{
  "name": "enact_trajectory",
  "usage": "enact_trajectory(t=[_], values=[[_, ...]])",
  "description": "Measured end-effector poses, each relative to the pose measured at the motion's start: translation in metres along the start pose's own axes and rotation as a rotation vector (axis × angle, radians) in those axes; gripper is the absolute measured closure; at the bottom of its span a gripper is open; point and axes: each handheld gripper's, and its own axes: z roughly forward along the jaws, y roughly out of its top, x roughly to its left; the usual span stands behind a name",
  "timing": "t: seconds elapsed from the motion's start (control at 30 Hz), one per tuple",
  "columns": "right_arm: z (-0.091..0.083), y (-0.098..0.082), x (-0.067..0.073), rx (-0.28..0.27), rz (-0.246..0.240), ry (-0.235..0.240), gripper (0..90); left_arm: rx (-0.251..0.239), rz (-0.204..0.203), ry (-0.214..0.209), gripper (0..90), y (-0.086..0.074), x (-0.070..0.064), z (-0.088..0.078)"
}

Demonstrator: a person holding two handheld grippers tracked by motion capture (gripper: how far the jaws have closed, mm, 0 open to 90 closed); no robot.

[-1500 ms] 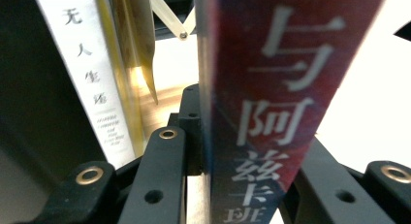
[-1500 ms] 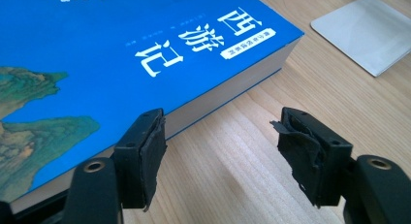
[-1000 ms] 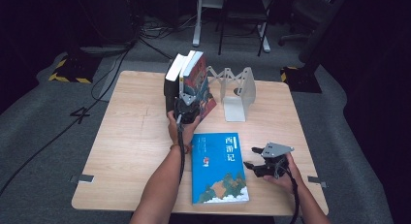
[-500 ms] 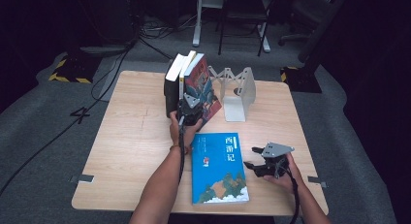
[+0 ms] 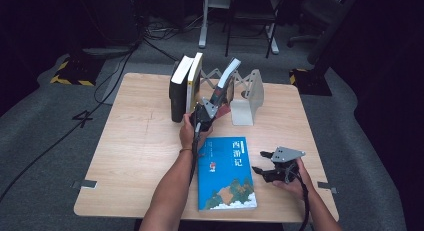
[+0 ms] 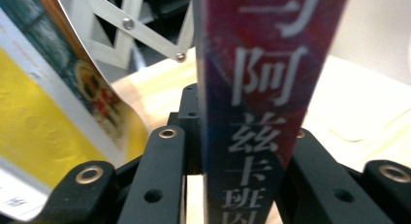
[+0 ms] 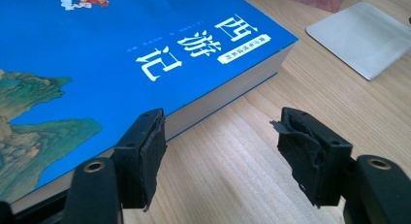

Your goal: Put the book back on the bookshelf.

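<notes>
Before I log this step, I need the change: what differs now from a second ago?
The left gripper has tipped the red book from leaning against the two standing books to a steeper, more upright tilt between them and the bookend. Its jaws have just been closing on the book's spine. The right gripper, the blue book and the standing books stayed put.

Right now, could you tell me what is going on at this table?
A person is shelving books. The left tongs grip a red-spined book, their jaws having just closed further on it, tilting it into an expandable white book rack beside two upright books. The right tongs rest open on the wooden table, next to a blue book lying flat.
</notes>
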Motion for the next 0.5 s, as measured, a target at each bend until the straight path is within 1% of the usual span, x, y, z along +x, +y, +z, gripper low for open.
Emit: enact_trajectory(t=[0.03, 0.07, 0.1, 0.17, 0.23, 0.33, 0.37, 0.4, 0.43, 0.47, 0.5], values=[[0.000, 0.000, 0.000, 0.002, -0.002, 0.001, 34.5, 0.003, -0.015, 0.003, 74.3, 0.000, 0.002, 0.000], [0.000, 0.000, 0.001, 0.004, -0.004, 0.002, 34.4, 0.010, -0.022, 0.019, 74.2, 0.000, 0.003, 0.001], [0.000, -0.001, 0.001, 0.002, -0.005, 0.004, 34.4, 0.014, -0.037, 0.044, 74.2, 0.000, 0.004, 0.001], [0.000, -0.001, 0.001, 0.005, -0.007, 0.001, 34.5, 0.013, -0.040, 0.084, 74.3, -0.002, 0.007, 0.000], [-0.001, -0.002, 0.001, 0.002, -0.002, 0.003, 34.5, 0.005, -0.056, 0.099, 74.3, -0.005, 0.011, -0.001], [-0.002, -0.002, 0.001, -0.003, -0.001, 0.002, 34.5, -0.016, -0.094, 0.131, 74.4, -0.011, 0.018, -0.004], [-0.002, -0.003, 0.000, -0.002, 0.002, 0.002, 34.5, -0.014, -0.109, 0.139, 74.4, -0.013, 0.020, -0.005], [-0.002, -0.003, 0.000, -0.001, 0.001, 0.000, 34.5, -0.019, -0.127, 0.138, 74.4, -0.014, 0.022, -0.005], [-0.002, -0.003, 0.000, 0.001, 0.002, 0.000, 34.5, -0.033, -0.149, 0.134, 74.3, -0.016, 0.023, -0.006], [-0.001, -0.003, 0.000, 0.000, -0.001, 0.003, 34.5, -0.033, -0.156, 0.135, 74.3, -0.017, 0.024, -0.007], [-0.001, -0.003, 0.001, 0.001, -0.003, 0.003, 34.5, -0.034, -0.151, 0.136, 74.3, -0.017, 0.023, -0.007]])
